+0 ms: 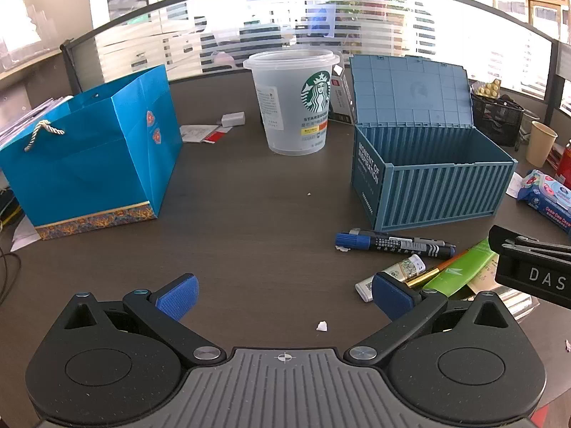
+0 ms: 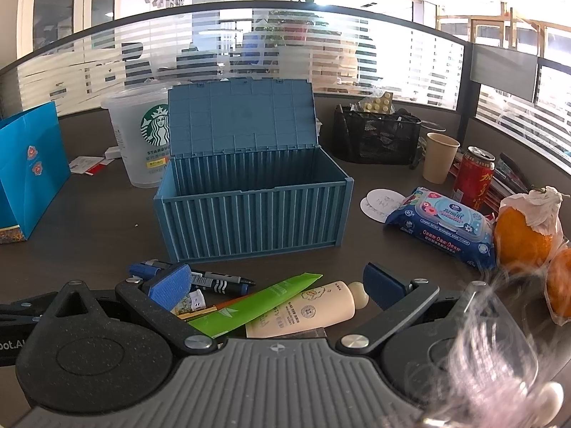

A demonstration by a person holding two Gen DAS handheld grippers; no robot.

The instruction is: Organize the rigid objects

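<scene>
A blue container-style box (image 1: 431, 182) (image 2: 255, 210) stands on the dark desk with its lid up and no contents visible. In front of it lie a blue marker (image 1: 392, 240) (image 2: 221, 281), a green tube (image 1: 460, 267) (image 2: 257, 303), a small white tube (image 1: 396, 274) and a cream lotion bottle (image 2: 303, 310). My left gripper (image 1: 283, 297) hovers open over bare desk, left of the pile. My right gripper (image 2: 274, 287) is open just above the green tube and cream bottle, nothing gripped. Its black body (image 1: 531, 264) shows at the right edge of the left wrist view.
A blue paper gift bag (image 1: 92, 149) (image 2: 28, 174) stands at the left. A clear Starbucks cup (image 1: 296, 103) (image 2: 142, 139) sits behind. To the right are a black mesh organiser (image 2: 374, 135), paper cup (image 2: 439, 157), red can (image 2: 474, 178), wet wipes pack (image 2: 442, 224) and oranges (image 2: 521, 235).
</scene>
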